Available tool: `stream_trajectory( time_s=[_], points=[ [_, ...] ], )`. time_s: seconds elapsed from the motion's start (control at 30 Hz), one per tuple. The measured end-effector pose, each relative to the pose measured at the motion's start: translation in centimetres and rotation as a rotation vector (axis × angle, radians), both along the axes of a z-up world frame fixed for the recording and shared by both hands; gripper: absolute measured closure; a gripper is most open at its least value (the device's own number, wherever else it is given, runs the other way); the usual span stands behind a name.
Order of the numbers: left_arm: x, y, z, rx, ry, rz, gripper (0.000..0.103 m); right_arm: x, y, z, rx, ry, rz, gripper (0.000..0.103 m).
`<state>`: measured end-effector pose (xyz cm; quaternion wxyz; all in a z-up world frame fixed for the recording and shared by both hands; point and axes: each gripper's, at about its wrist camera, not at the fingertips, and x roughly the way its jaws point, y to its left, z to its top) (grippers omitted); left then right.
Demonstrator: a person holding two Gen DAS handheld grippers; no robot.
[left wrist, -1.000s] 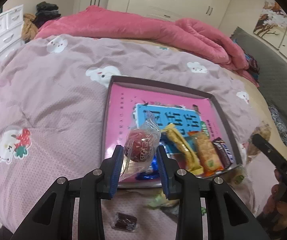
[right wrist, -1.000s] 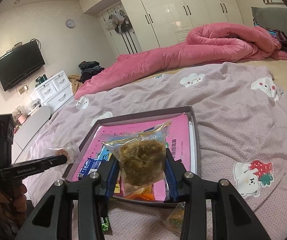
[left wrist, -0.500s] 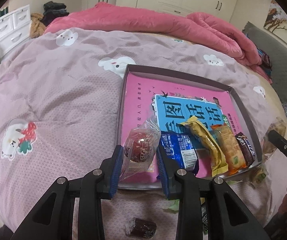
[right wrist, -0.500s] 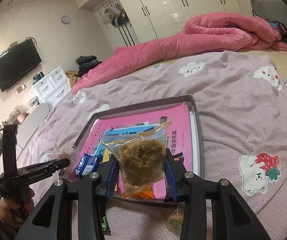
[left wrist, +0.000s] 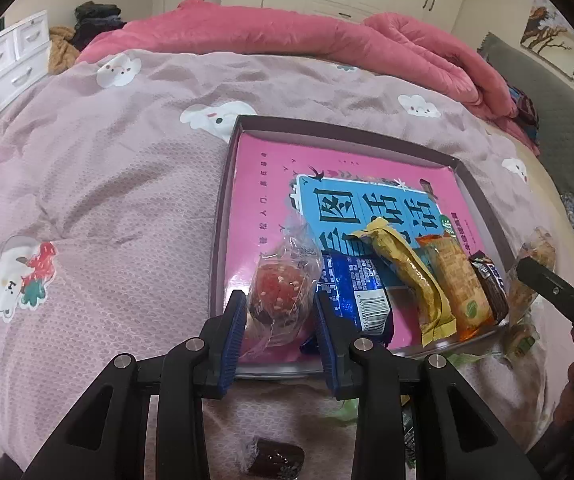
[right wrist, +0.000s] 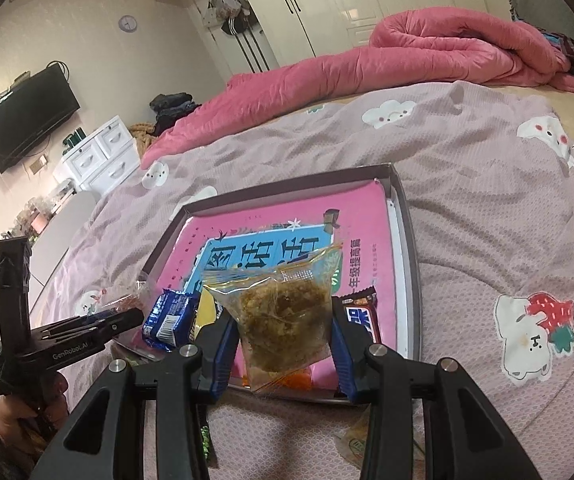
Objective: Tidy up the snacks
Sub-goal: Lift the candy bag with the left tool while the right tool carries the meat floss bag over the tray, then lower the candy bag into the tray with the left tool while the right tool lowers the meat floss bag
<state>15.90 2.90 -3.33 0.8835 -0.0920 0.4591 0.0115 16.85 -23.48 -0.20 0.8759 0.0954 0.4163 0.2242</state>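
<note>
White wardrobe doors [right wrist: 367, 4] line the far wall of a bedroom, with a black television [right wrist: 27, 116] mounted on the side wall above a white drawer unit [right wrist: 99, 156]. Most of both views is a bed covered by a mauve quilt [left wrist: 99, 184] printed with white cartoon animals, and a pink duvet [left wrist: 307, 44] lies bunched along the bed's far edge.

Near the bed's near edge rests a shallow grey tray [left wrist: 223, 216] lined with a pink and blue printed sheet [left wrist: 271, 184]. Along the tray's near edge lie four wrapped snacks side by side: a blue packet [left wrist: 361, 292], a yellow bar [left wrist: 411, 276], an orange bar [left wrist: 461, 280] and a dark chocolate bar [left wrist: 489, 284] close to the tray's right corner. A small dark wrapped sweet [left wrist: 273, 458] lies on the quilt outside the tray, by the bed's near edge.

The right gripper [right wrist: 283, 336] is closed on a clear bag of brown crumbly snack [right wrist: 283, 312], which stands upright between its blue pads above the tray's near edge. The left gripper [left wrist: 279, 320] is clamped on a clear wrapper holding a round red sweet [left wrist: 279, 292], over the tray's near left corner, just beside the blue packet. Whether either held snack touches the tray cannot be told. A hand [right wrist: 27, 408] shows under the left gripper in the right wrist view.
</note>
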Motion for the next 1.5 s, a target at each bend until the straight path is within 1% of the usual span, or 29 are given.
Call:
stream_trajectory(
  time_s=[0.1, 0.33, 0.7, 0.83, 1.03, 1.5],
  points=[
    [0.1, -0.1, -0.1, -0.002, 0.003, -0.005, 0.068, 0.2, 0.2, -0.3, -0.003, 0.015, 0.005, 0.061],
    [0.2, -0.4, -0.2, -0.008, 0.004, -0.015, 0.068, 0.3, 0.5, -1.1, -0.044, 0.05, 0.01, 0.06],
    [0.3, -0.7, -0.3, -0.014, 0.005, -0.029, 0.068, 0.8, 1.7, -1.9, -0.069, 0.051, 0.033, 0.06],
    [0.3, -0.7, -0.4, -0.015, 0.005, -0.028, 0.068, 1.1, 2.0, -2.2, -0.077, 0.045, 0.024, 0.06],
    [0.3, -0.8, -0.3, -0.011, 0.005, -0.029, 0.068, 1.8, 2.1, -2.5, -0.075, 0.041, 0.0, 0.06],
    [0.2, -0.6, -0.3, -0.012, 0.003, -0.025, 0.068, 1.8, 2.6, -2.6, -0.057, 0.052, 0.014, 0.059]
  ],
)
